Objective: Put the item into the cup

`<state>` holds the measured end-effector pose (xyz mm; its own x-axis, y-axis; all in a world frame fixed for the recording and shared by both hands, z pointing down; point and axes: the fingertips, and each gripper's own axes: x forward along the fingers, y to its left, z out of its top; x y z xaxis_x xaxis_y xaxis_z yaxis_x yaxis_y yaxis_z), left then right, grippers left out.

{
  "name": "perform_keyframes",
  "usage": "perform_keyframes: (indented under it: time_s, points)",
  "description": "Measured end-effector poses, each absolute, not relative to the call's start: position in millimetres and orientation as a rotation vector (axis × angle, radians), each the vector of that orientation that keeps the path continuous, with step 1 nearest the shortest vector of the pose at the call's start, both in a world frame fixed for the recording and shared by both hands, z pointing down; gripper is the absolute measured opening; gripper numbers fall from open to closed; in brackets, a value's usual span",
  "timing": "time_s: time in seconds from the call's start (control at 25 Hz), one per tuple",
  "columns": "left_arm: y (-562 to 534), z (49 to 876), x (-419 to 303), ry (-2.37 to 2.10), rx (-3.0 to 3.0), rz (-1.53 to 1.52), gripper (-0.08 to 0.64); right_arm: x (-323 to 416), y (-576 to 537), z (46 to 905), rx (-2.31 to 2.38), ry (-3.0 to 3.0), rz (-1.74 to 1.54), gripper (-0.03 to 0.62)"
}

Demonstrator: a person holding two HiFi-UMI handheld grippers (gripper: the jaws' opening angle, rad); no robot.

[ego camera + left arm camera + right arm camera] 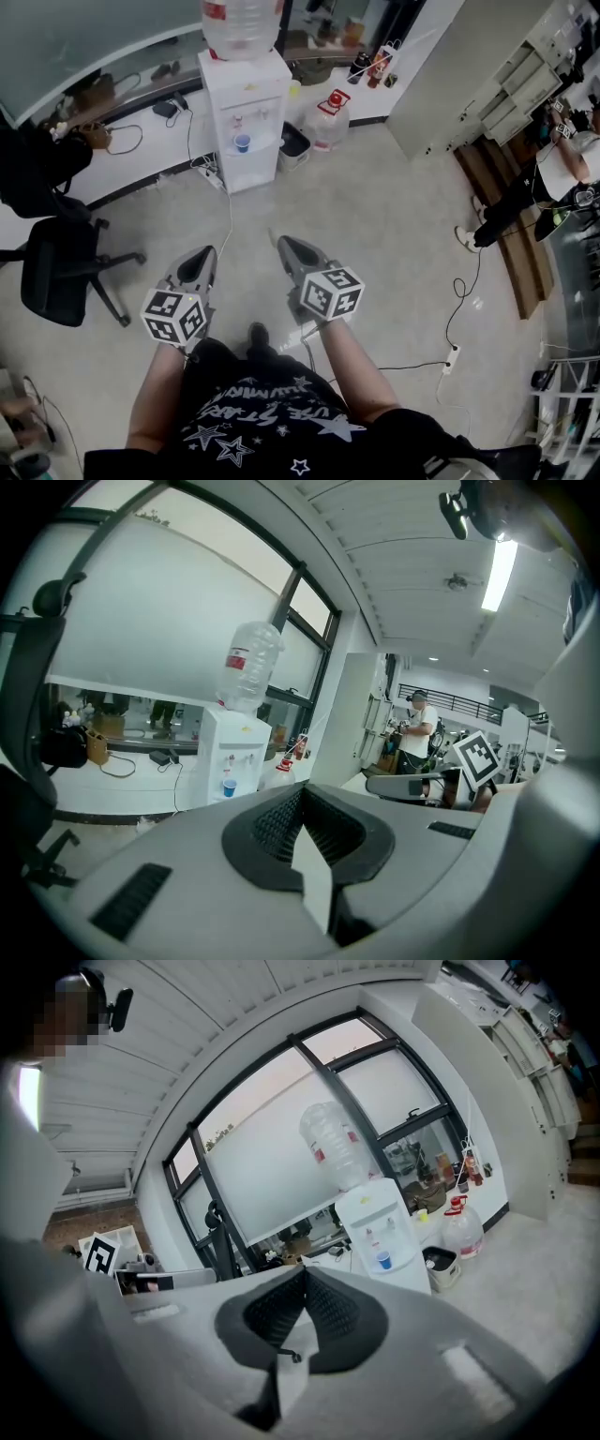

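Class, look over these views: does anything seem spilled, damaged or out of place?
Nothing is spilled or broken. Loose cables trail across the floor, a possible trip hazard. The left gripper and right gripper are shut and empty.

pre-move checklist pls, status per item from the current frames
1. The left gripper is empty: ok, jaws together on nothing.
2. The right gripper is empty: ok, jaws together on nothing.
3. Jaws open for a pick: not ok, both shut.
4. Item in view: not ok, none seen.
5. Cup found: cannot tell. One blue cup sits on the water dispenser shelf ahead, not confirmed as the task cup.
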<state>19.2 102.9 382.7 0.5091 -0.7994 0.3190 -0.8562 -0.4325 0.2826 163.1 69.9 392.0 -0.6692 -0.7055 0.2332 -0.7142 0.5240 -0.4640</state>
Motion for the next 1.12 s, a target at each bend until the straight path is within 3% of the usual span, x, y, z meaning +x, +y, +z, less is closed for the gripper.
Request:
perform_keyframes:
  time_s: [0.52,1.12]
  points:
    - [60,396,-6,-1.392,2.303,0.166,0.006,144,29,411,1.247,-2.683,0.873,0.002]
    - [-68,424,-44,-1.313,2.309,0.179,0.006,104,-92,434,1.282,-2.599,0.881,0.002]
